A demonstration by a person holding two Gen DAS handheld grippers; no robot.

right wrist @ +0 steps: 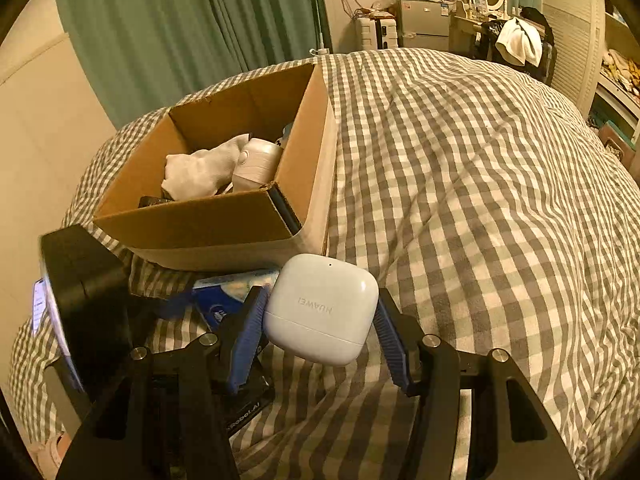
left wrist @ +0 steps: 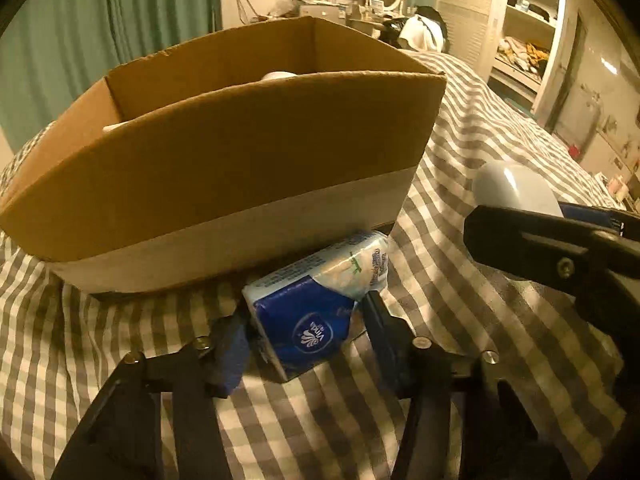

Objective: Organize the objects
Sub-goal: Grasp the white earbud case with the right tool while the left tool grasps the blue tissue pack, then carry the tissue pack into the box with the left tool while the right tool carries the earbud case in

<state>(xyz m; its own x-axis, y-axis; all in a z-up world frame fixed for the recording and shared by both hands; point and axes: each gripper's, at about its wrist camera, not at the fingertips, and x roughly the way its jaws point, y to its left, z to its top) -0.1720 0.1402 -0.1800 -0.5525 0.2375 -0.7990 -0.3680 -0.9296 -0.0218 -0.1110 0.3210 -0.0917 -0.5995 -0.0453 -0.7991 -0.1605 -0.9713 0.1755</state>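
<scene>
A cardboard box (left wrist: 224,168) stands on the checked bed cover; it also shows in the right wrist view (right wrist: 208,220), holding a white sock (right wrist: 200,172) and a white bottle (right wrist: 256,164). My left gripper (left wrist: 304,328) is shut on a blue tissue pack (left wrist: 312,308) lying on the cover right against the box's near wall. My right gripper (right wrist: 320,320) is shut on a white Huawei earbud case (right wrist: 320,308), held above the cover just in front of the box. The case (left wrist: 516,192) and right gripper show at the right of the left wrist view.
The grey-and-white checked bed cover (right wrist: 480,200) stretches to the right of the box. Green curtains (right wrist: 180,32) hang behind. A chair with clothes (right wrist: 516,44) and shelves (left wrist: 528,32) stand beyond the bed.
</scene>
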